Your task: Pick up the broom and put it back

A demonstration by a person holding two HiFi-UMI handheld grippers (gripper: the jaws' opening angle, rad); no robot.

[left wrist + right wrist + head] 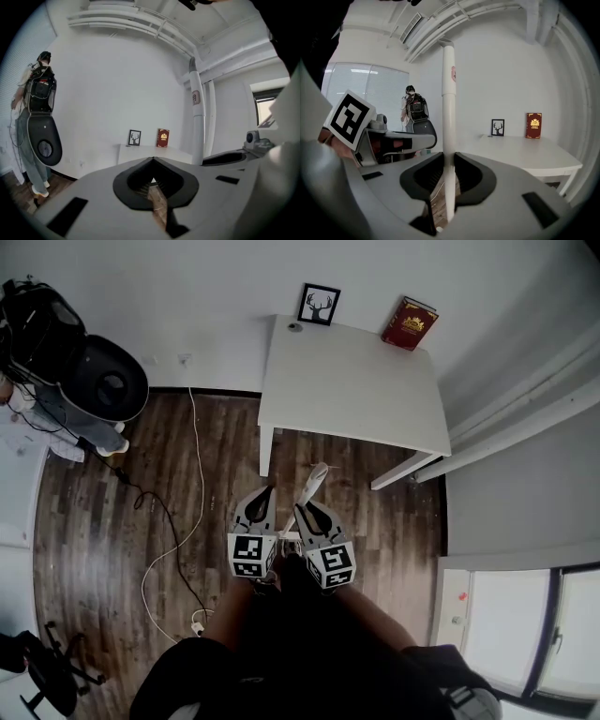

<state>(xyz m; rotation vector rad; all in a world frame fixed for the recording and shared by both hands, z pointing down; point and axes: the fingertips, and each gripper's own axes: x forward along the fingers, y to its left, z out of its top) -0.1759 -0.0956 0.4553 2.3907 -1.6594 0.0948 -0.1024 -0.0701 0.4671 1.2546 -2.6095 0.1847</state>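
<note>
The broom's white handle [449,108] stands upright between the jaws of my right gripper [449,157], which is shut on it. In the head view the top of the handle [317,476] shows just ahead of the right gripper [305,509]. The brush end is hidden. My left gripper [265,491] hangs close beside it on the left. Its jaws meet at the tips with nothing between them [153,161]. From the left gripper view the broom handle [197,122] rises to the right, apart from these jaws.
A white table [356,381] stands ahead against the wall, with a framed deer picture [319,304] and a red book [410,324] at its back edge. A white cable [192,484] trails over the wooden floor. A person with a black backpack [84,381] stands at the left.
</note>
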